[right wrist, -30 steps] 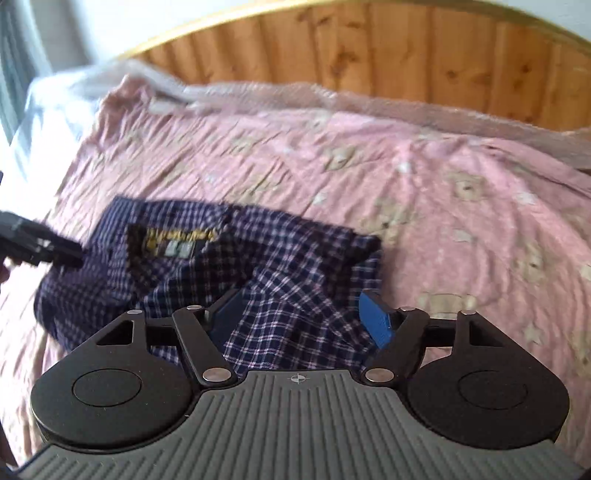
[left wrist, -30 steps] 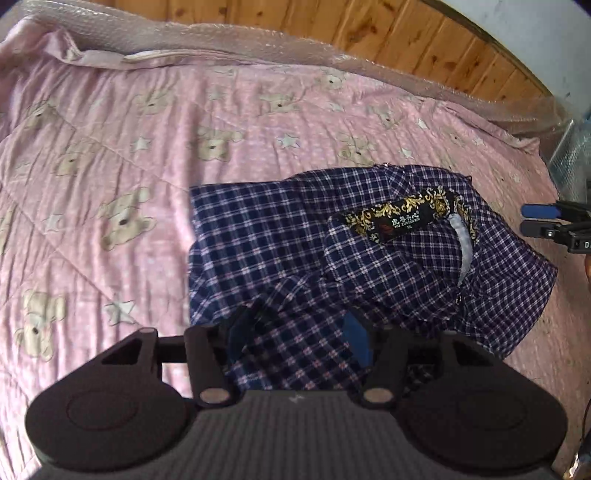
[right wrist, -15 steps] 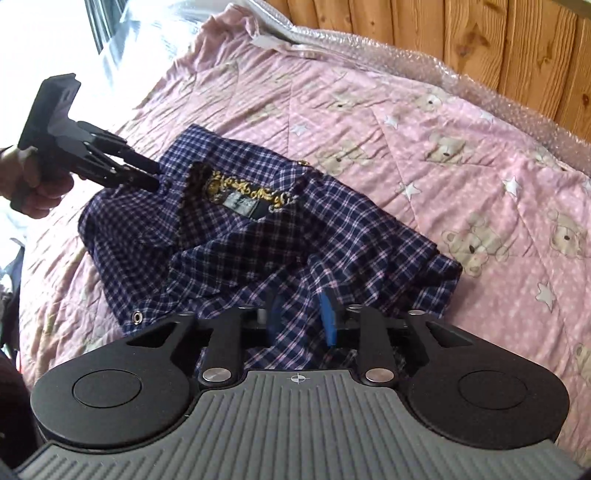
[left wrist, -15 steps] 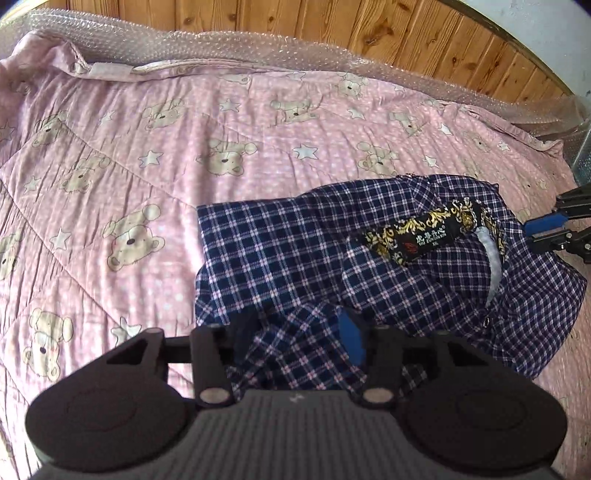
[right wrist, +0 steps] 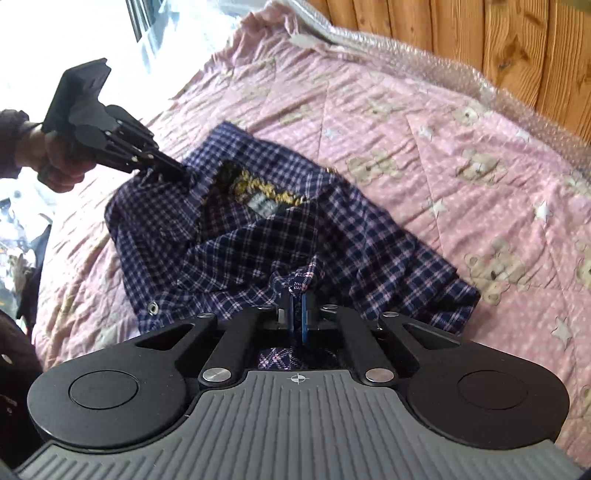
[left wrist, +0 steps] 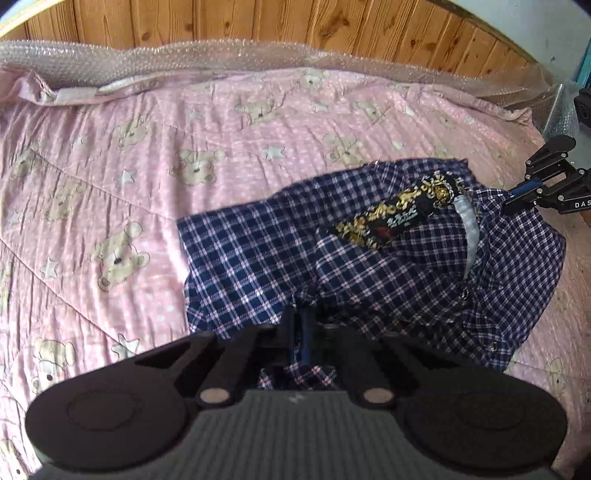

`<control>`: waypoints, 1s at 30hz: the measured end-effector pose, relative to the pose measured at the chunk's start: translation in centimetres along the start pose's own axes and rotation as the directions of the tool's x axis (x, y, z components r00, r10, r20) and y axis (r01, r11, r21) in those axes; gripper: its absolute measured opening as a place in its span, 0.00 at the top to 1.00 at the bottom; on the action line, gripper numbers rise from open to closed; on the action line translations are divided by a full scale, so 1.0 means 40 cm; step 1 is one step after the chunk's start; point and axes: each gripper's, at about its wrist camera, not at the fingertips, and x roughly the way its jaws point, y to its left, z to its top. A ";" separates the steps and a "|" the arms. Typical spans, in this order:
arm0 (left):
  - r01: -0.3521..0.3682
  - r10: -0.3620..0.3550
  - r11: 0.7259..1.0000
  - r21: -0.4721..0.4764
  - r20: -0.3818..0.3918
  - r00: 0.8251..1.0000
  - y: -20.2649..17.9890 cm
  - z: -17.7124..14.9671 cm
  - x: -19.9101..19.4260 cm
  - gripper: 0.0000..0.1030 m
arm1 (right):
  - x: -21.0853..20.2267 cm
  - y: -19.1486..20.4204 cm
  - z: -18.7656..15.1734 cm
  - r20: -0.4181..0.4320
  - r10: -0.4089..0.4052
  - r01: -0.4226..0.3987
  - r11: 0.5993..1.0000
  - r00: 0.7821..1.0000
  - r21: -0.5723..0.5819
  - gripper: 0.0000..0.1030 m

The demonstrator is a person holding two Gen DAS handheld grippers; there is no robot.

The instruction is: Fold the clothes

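A crumpled navy plaid shirt (left wrist: 258, 258) lies on the bed, its collar with a gold-and-black label (left wrist: 391, 218) turned up. My left gripper (left wrist: 301, 319) is shut on a fold at the shirt's near edge. At the far right of that view my right gripper (left wrist: 511, 197) pinches the cloth beside the collar. In the right wrist view, the right gripper (right wrist: 297, 299) is shut on a raised fold of the shirt (right wrist: 369, 236). The left gripper (right wrist: 177, 170), held by a hand (right wrist: 55, 166), bites the fabric next to the label (right wrist: 269, 195).
A pink quilt (left wrist: 147, 166) printed with teddy bears and stars covers the bed. Bubble wrap (left wrist: 184, 55) runs along the wooden headboard (left wrist: 332, 26). A bright window (right wrist: 74, 29) lies beyond the bed's left side.
Both grippers were open a second ago and have since shut on shirt fabric. Each moved in closer to the shirt, and the cloth is bunched at the pinch points.
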 end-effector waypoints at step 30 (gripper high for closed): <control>-0.156 0.168 0.975 -0.159 0.065 0.984 -0.023 -0.082 -0.046 0.70 | -0.095 0.031 -0.201 0.176 -0.269 0.198 0.920 0.947 0.340 0.67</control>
